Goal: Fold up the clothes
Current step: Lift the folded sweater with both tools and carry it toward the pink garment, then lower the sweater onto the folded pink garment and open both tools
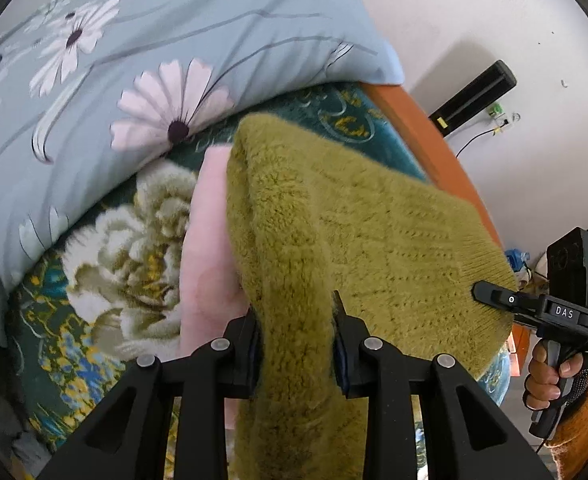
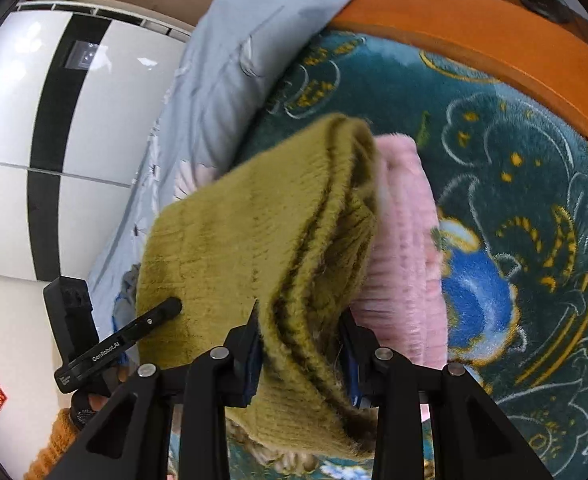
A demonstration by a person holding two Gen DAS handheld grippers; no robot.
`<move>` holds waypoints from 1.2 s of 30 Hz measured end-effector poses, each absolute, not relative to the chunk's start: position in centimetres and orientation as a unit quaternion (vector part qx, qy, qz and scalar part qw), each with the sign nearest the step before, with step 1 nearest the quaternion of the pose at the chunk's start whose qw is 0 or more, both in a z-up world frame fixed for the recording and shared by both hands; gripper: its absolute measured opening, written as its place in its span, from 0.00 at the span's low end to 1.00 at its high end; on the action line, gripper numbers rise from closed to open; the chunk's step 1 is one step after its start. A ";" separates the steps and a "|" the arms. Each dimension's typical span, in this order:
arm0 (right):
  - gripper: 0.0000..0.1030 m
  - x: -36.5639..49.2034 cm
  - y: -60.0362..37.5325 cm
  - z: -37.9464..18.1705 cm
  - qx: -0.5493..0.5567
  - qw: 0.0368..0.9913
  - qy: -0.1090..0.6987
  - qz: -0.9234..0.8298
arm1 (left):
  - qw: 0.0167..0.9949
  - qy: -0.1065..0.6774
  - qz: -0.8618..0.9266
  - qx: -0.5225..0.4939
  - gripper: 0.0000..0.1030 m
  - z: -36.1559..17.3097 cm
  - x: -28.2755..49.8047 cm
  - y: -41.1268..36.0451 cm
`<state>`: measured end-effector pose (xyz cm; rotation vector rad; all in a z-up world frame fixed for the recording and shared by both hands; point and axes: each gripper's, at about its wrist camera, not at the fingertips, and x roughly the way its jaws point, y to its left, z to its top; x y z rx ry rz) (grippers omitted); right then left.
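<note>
Olive-green fuzzy knit sweater point(image 1: 333, 232): ribbed hem, folded into several layers, held up off the bed with both ends bunched and pinched.
Pink ribbed knit garment point(image 2: 405, 248): folded, lying flat on the bed beneath and just beside the green sweater, near the bed's wooden edge.

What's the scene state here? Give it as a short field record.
garment held: olive-green knit sweater, bunched and lifted off the bed
left hand-held gripper: shut on a thick fold of the sweater
right hand-held gripper: shut on layered sweater edges
under the sweater: pink knit garment, lying on the blanket
surface: dark green floral blanket on a bed with an orange wooden frame
nearby: light blue flowered quilt, piled beside the clothes
fold stage: sweater in the air, not yet laid down
</note>
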<state>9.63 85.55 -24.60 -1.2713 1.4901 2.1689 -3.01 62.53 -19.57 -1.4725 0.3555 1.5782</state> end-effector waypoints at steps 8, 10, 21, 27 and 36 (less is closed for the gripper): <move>0.34 9.4 84.9 -24.8 -0.440 0.114 0.480 0.751 | 0.441 0.117 0.647 -0.611 0.31 -22.3 -3.5 61.1; 0.34 9.3 84.7 -24.2 -0.440 0.118 0.466 0.759 | 0.442 0.116 0.653 -0.604 0.31 -21.8 -3.5 61.5; 0.39 9.5 84.8 -24.1 -0.452 0.116 0.464 0.753 | 0.425 0.114 0.655 -0.614 0.38 -21.2 -4.0 61.4; 0.41 10.5 85.9 -21.4 -0.461 0.137 0.418 0.771 | 0.417 0.091 0.671 -0.606 0.39 -18.0 -4.6 60.1; 0.42 8.4 82.1 -18.0 -0.453 0.104 0.354 0.812 | 0.444 0.109 0.666 -0.590 0.39 -17.2 -1.7 60.5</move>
